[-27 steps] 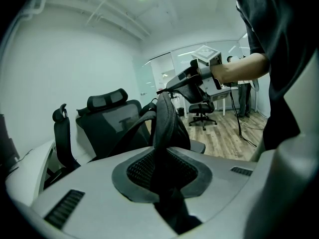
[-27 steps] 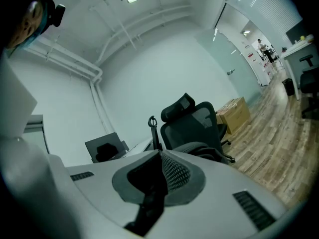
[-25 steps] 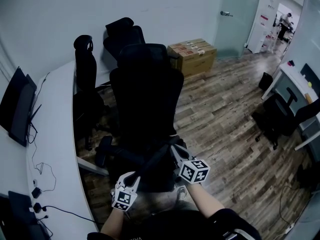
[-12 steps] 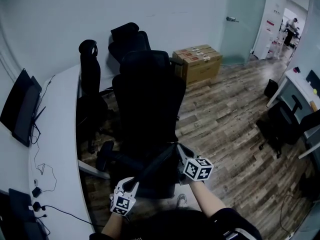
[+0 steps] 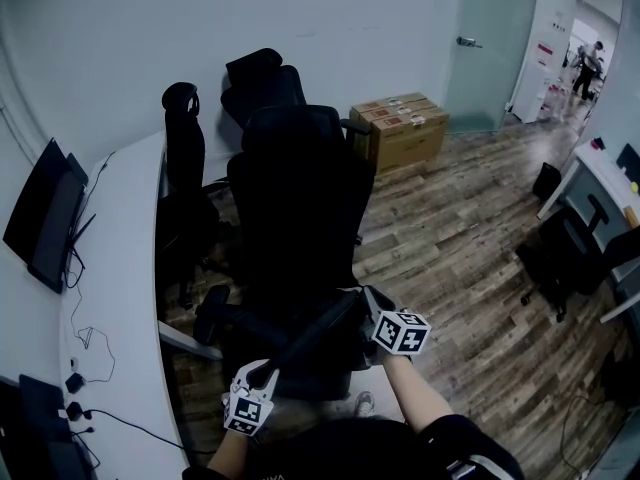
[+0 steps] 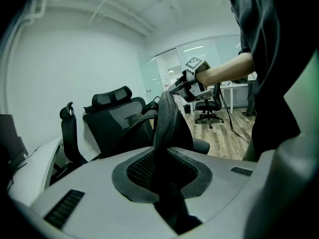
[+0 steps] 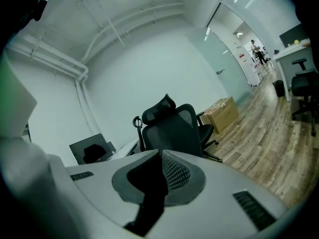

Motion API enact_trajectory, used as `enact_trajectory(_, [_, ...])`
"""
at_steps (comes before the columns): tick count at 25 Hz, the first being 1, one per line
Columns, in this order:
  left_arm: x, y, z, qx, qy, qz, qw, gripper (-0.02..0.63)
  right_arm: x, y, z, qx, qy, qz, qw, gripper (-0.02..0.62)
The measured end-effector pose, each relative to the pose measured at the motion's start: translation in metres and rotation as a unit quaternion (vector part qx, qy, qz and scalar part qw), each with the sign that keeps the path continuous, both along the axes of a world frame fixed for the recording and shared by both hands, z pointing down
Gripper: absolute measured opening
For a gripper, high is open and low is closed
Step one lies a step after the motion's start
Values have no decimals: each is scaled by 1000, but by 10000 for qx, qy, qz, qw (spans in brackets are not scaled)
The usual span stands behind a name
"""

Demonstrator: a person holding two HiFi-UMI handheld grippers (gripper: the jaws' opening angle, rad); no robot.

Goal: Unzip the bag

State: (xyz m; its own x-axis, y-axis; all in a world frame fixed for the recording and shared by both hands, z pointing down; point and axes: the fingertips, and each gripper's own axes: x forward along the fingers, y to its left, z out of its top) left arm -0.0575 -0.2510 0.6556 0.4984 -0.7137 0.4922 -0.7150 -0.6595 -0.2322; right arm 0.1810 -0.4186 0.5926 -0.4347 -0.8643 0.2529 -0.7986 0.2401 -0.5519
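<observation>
Near the office chair (image 5: 295,198), I'm seeing left hand-held gripper (image 5: 265,370) clamping black strap (image 6: 167,118). Right hand-held gripper (image 5: 368,303) is sitting pinched together at strap's top.

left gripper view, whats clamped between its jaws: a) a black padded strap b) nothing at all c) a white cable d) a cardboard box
a, a black padded strap is pinched between the left gripper's jaws and rises toward the right gripper.
</observation>
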Motion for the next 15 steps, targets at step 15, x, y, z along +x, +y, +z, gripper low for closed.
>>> enact_trajectory(15, [0,10,1,-191,112,-14,9998,124,5,26,-10,168,-592,-40,9981,54])
